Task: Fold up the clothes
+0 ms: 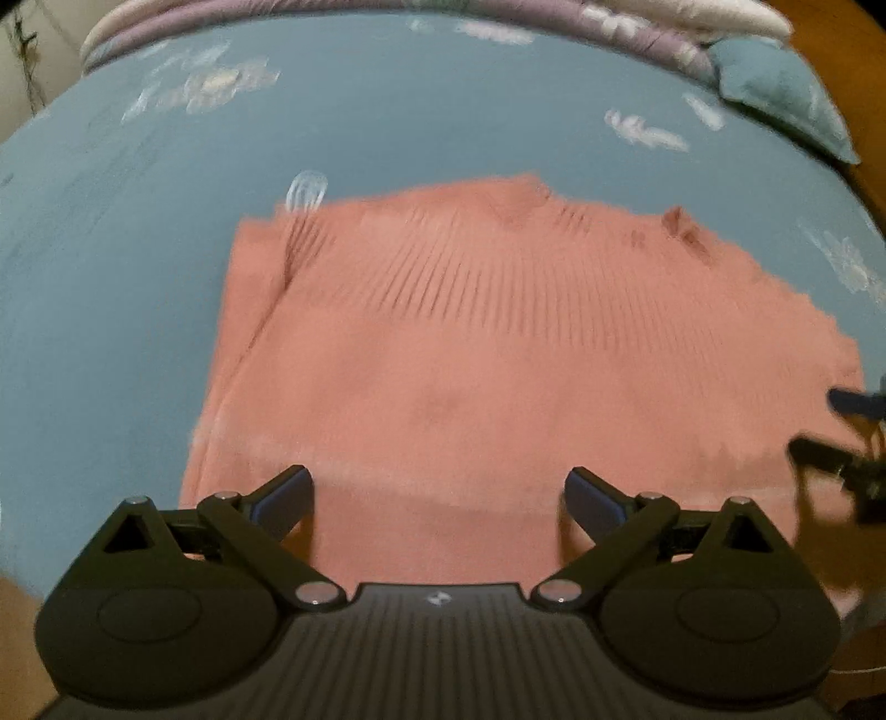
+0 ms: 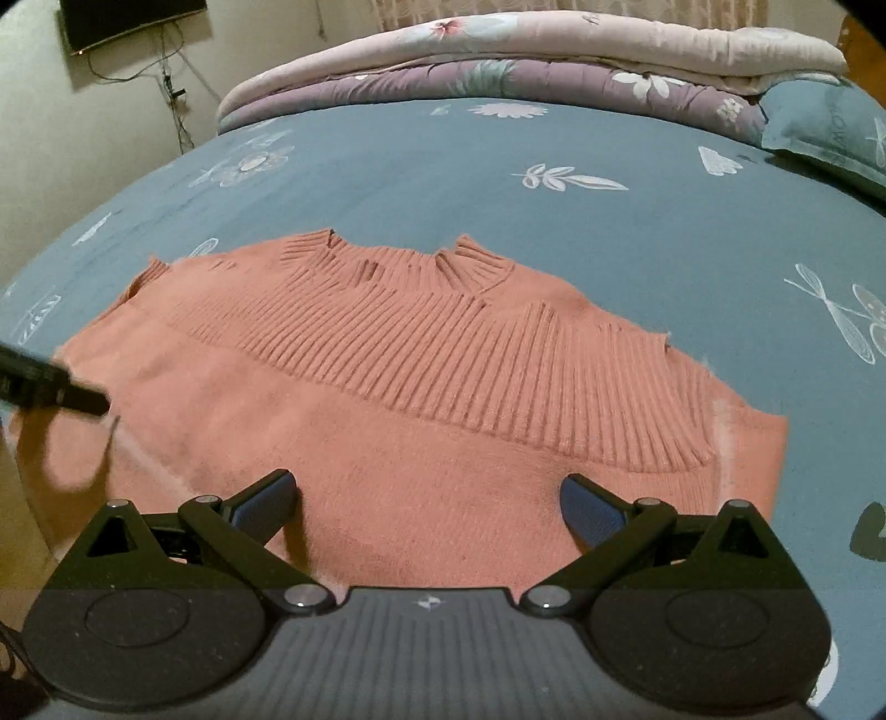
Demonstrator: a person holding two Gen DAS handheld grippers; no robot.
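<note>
Pink ribbed sweater (image 2: 421, 399) lies flat near the bed's (image 2: 609, 232) front edge, soft and floppy, best pinched at its hem by both wide-apart grippers, left (image 1: 437, 498) and right (image 2: 426, 498).

Left wrist view looks forward and down over its own left gripper (image 1: 439, 501), close above the near hem of the pink sweater (image 1: 498, 360) on the blue bedsheet (image 1: 387, 111); blurred; right gripper (image 1: 841, 443) shows at right edge; right wrist view sits similarly low behind the right gripper (image 2: 429, 501), facing the same sweater (image 2: 415, 387), folded quilts (image 2: 526, 61) at top, left gripper (image 2: 50, 387) at left edge; both views share sweater, sheet (image 2: 554, 221), quilts (image 1: 387, 16).
</note>
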